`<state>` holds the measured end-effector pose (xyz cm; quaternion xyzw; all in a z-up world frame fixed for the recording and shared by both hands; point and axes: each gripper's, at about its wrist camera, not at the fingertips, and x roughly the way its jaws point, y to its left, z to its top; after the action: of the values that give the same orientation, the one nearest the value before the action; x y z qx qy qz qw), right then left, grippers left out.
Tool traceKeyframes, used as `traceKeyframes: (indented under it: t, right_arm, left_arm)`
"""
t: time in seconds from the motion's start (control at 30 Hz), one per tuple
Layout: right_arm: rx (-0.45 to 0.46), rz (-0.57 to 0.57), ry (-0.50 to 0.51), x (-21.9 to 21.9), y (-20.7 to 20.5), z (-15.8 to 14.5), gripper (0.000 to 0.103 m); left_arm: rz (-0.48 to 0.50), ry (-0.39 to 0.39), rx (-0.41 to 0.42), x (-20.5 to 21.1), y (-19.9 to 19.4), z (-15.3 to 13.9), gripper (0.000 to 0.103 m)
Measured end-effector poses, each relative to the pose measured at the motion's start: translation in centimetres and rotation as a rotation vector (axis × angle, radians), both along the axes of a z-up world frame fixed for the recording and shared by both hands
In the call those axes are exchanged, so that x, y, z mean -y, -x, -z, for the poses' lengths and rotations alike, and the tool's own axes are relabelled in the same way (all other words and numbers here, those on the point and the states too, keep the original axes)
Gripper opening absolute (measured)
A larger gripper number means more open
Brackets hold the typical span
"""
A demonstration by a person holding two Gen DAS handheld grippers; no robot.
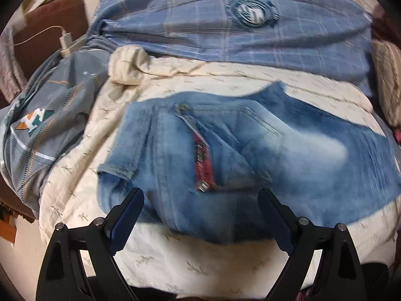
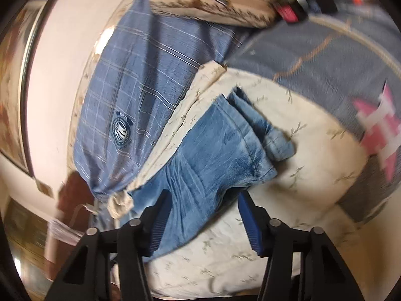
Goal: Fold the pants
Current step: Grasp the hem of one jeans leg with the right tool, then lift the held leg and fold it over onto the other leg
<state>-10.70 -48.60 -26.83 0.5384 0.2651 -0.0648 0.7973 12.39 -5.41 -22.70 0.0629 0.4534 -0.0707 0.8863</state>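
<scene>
Left wrist view: jeans (image 1: 250, 155) partly folded on cream bedspread (image 1: 175, 263), waistband and zipper up. Best to pinch thick edges, lift low, align seams. Left gripper (image 1: 200, 200) fingers spread wide, holding nothing, hovering over denim. Right gripper (image 2: 203, 200) fingers also spread, straddling leg fabric, contact unclear.

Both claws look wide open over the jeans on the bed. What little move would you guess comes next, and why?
Probably the left gripper eases down and closes on the near edge of the jeans. They lie already partly folded on the cream sheet, and both it and the right gripper are open, holding nothing.
</scene>
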Motion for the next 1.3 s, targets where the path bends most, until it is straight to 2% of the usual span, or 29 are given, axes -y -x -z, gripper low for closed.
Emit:
traceKeyframes:
  t: [0.17,0.3,0.47,0.67,0.73,0.8,0.9,1.03,1.13,1.2,1.27,1.3]
  right_arm:
    - [-0.037,0.029,-0.034,0.4,-0.9,1.8,0.055]
    - [-0.097,0.071,-0.037,0.9,-1.2,2.7,0.055]
    - [-0.094,0.12,-0.04,1.7,-2.3,3.3,0.055]
    - [-0.037,0.203,-0.105,2.8,-4.0,4.0,0.056]
    - [-0.035,0.212,-0.113,2.9,-4.4,4.1,0.052]
    - [-0.066,0.22,-0.109,3.1,-4.6,4.2,0.034]
    - [-0.061,0.23,-0.139,3.4,-4.3,4.8,0.025]
    - [-0.061,0.226,-0.143,3.5,-4.3,5.1,0.024]
    - [-0.068,0.219,-0.13,3.5,-4.4,5.1,0.023]
    - [-0.065,0.213,-0.127,3.5,-4.3,5.2,0.022]
    - [-0.06,0.21,-0.125,3.4,-4.1,5.2,0.022]
    - [-0.063,0.207,-0.117,3.4,-4.1,5.1,0.022]
  left_arm:
    - [-0.071,-0.056,-0.029,-0.9,-2.5,2.0,0.092]
    - [-0.095,-0.027,-0.023,-1.6,-3.1,2.7,0.097]
    - [-0.1,-0.014,-0.036,-2.1,-3.6,2.2,0.097]
    - [-0.114,0.018,-0.006,-2.7,-4.1,0.5,0.097]
    - [-0.114,0.015,-0.011,-2.6,-4.5,0.6,0.097]
    - [-0.114,-0.005,-0.031,-2.4,-5.0,1.3,0.097]
    - [-0.113,-0.052,-0.082,-1.9,-5.3,2.6,0.097]
    - [-0.118,-0.03,-0.084,-2.1,-5.0,1.7,0.097]
    - [-0.133,-0.022,-0.016,-2.6,-4.1,0.4,0.097]
    - [-0.137,-0.029,0.005,-2.9,-3.8,0.5,0.097]
    - [-0.145,-0.065,-0.078,-3.0,-4.5,2.5,0.097]
    - [-0.148,-0.057,-0.1,-3.1,-4.6,3.1,0.097]
